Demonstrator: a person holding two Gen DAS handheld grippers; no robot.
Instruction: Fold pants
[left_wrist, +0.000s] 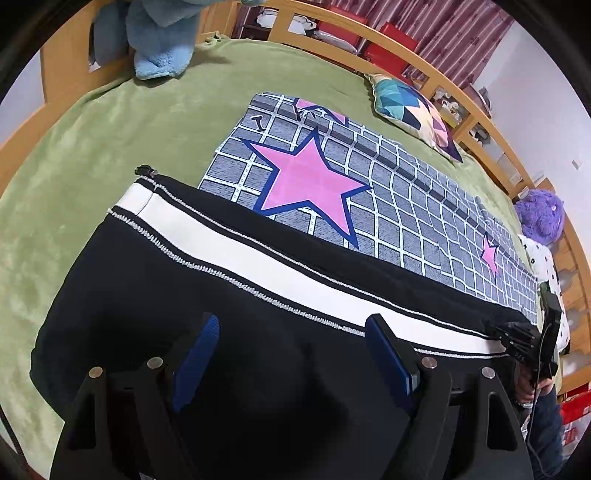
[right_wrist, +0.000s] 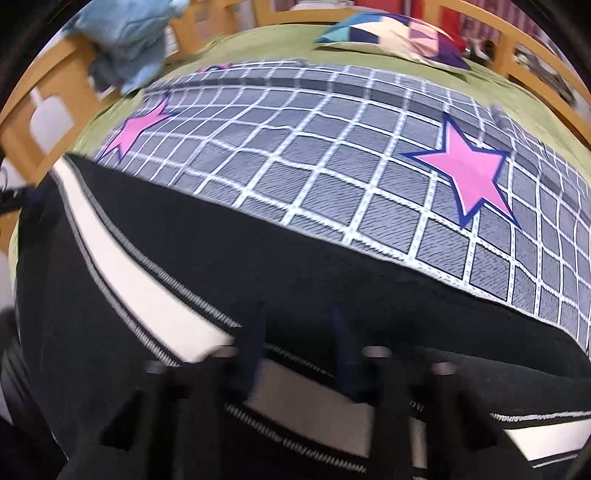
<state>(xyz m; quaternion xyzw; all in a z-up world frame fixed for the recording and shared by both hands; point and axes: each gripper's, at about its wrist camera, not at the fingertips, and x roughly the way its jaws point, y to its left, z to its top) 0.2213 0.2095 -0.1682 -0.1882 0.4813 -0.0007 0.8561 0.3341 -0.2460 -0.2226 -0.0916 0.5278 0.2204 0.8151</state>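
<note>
The black track pants (left_wrist: 221, 314) with a white side stripe (left_wrist: 258, 258) lie flat along the near edge of the green bed cover (left_wrist: 92, 147), overlapping a grey star-print sheet (left_wrist: 406, 206), probably spread so the legs stack for folding. The left gripper (left_wrist: 291, 339) hovers over the black cloth, jaws wide apart, holding nothing. The right gripper (right_wrist: 299, 332), blurred, stands partly open over the stripe; whether it touches cloth cannot be told.

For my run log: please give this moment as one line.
left tool open over black pants | right tool open, blurred | pants on bed
</note>
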